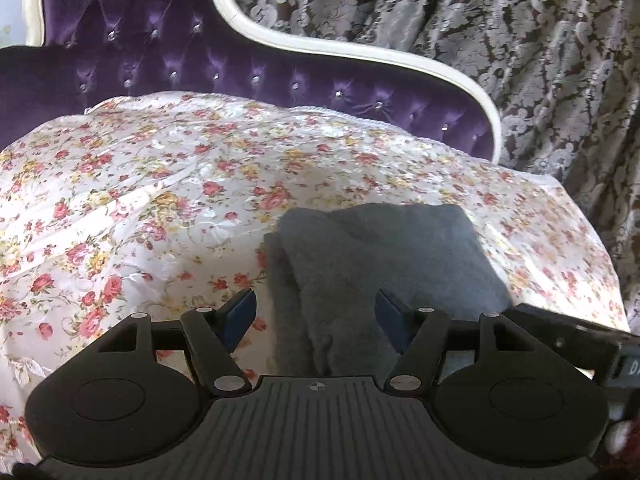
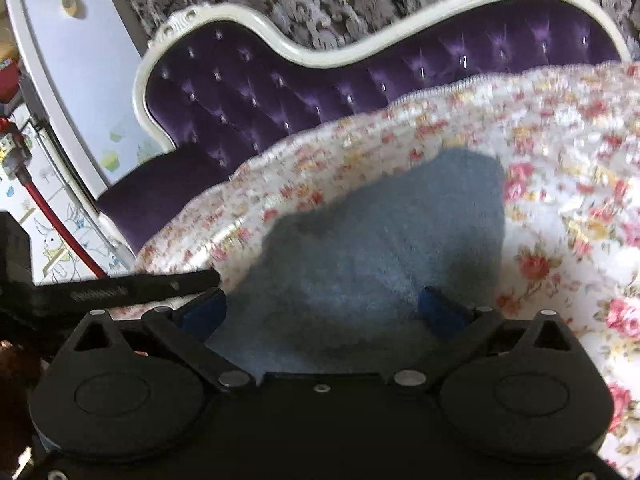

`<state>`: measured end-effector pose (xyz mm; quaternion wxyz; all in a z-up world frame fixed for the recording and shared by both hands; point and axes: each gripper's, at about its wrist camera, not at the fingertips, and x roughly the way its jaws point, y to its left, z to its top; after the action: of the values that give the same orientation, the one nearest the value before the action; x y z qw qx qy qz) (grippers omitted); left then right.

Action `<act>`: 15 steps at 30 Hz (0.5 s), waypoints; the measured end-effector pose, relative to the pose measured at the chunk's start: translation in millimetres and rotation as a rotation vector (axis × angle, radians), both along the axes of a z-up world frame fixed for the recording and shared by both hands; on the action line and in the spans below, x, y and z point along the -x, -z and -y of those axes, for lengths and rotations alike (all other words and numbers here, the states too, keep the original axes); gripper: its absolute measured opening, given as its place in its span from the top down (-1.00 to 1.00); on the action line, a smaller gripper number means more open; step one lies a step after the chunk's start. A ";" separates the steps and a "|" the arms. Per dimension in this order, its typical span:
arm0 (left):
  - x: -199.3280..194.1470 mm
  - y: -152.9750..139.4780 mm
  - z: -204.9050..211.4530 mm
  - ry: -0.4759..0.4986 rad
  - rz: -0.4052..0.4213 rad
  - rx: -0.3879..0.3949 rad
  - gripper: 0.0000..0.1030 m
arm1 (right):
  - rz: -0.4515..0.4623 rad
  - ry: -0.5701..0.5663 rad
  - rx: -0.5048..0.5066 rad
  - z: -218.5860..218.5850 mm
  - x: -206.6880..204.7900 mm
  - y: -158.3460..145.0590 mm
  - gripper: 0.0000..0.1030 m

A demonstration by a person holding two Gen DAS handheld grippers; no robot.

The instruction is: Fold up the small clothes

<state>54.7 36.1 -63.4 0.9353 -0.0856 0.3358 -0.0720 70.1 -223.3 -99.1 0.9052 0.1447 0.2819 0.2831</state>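
Note:
A small grey fleecy garment [image 1: 384,264] lies folded into a compact stack on the flowered bedspread [image 1: 140,200]. My left gripper [image 1: 316,316] is open, its blue-padded fingers apart, just above the near edge of the garment. In the right wrist view the same garment [image 2: 380,240] fills the middle. My right gripper [image 2: 324,312] is open and wide, its fingers on either side of the garment's near part. Neither gripper holds cloth.
A purple tufted headboard [image 1: 160,60] with a white frame runs behind the bed, also in the right wrist view [image 2: 320,80]. A patterned grey curtain [image 1: 520,40] hangs behind. The other gripper's black body [image 1: 580,340] shows at right. A white cabinet [image 2: 60,60] stands left.

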 end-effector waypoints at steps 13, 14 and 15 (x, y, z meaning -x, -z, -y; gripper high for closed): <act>29.9 3.4 3.5 0.003 -0.029 -0.093 -0.31 | -0.083 0.155 0.234 5.7 44.5 2.0 -0.99; 33.5 -4.3 4.4 -0.001 -0.010 -0.095 -0.32 | -0.057 0.161 0.242 5.1 49.0 -4.9 -0.99; 36.9 -14.2 6.0 -0.007 0.009 -0.103 -0.32 | -0.022 0.168 0.251 3.9 55.2 -13.6 -0.99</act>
<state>17.8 30.1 -49.1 0.9402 -0.0382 0.3346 -0.0520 14.9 -227.2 -85.4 0.9336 0.0565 0.3117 0.1672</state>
